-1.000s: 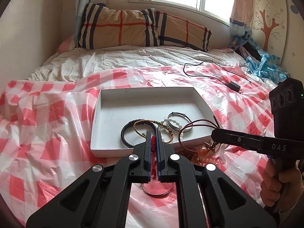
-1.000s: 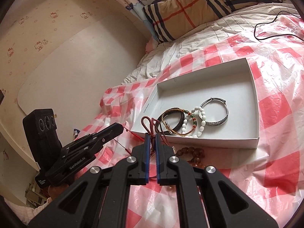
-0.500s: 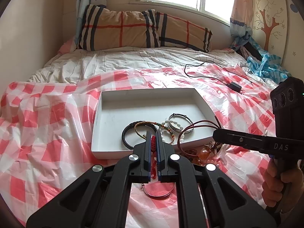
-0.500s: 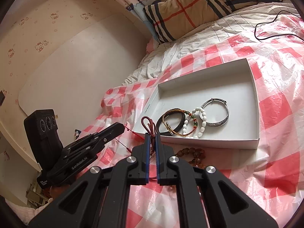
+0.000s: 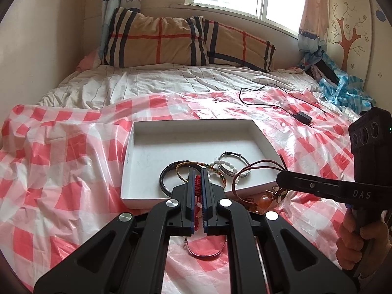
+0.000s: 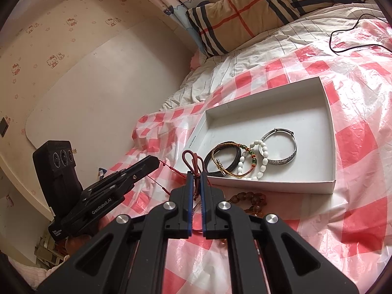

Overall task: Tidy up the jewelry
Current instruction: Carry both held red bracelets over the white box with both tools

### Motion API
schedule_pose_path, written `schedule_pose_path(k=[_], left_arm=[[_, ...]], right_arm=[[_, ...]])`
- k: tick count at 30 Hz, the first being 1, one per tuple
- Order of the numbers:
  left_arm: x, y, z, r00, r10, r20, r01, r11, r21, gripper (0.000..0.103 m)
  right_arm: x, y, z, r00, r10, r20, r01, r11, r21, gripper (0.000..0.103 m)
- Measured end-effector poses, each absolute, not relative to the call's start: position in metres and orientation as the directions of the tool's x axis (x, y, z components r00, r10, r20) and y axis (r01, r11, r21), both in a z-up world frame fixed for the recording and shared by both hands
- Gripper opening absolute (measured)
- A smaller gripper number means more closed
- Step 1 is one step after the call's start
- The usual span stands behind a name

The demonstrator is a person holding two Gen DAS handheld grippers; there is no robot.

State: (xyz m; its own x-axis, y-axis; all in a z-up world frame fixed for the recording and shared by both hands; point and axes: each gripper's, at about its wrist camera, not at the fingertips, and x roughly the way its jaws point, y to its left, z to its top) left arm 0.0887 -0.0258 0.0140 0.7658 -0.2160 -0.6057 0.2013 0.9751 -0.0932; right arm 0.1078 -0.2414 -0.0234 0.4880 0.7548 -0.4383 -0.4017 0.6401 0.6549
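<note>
On the checked bedcover, my left gripper (image 5: 198, 178) pinching the red string bracelet (image 5: 197, 183) and right gripper (image 6: 195, 180) pinching the brown cord (image 6: 192, 163) have risen slightly, nearing the white box (image 5: 137, 144) ahead.

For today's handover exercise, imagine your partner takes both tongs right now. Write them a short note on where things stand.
Left tongs: shut on the red braided cord.
Right tongs: shut on the brown leather cord, by the white box's near corner.
Done: black bracelet, gold bangle, white bead bracelet and silver bangle lie in the box.
Left: both cords, amber beads, thin wire hoop on the checked sheet.
</note>
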Motion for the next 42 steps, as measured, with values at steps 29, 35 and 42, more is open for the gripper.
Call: schedule_pose_path(k=[29, 35, 42], left_arm=[[0.0932, -0.0216, 0.0163, 0.767, -0.240, -0.595, 0.197, 0.971, -0.137, 0.004], [0.0932, -0.0245, 0.0170, 0.768, -0.241, -0.593, 0.198, 0.971, -0.137, 0.004], [0.0975, -0.0248, 0.0209, 0.772, -0.242, -0.587, 0.191, 0.970, -0.149, 0.004]], right_arm=[[0.1078, -0.2424, -0.0224, 0.490, 0.760, -0.426, -0.398, 0.631, 0.666, 0.006], [0.1086, -0.2440, -0.0229, 0.494, 0.759, -0.425, -0.395, 0.631, 0.668, 0.006], [0.1108, -0.2493, -0.0232, 0.517, 0.753, -0.407, -0.373, 0.626, 0.684, 0.006]])
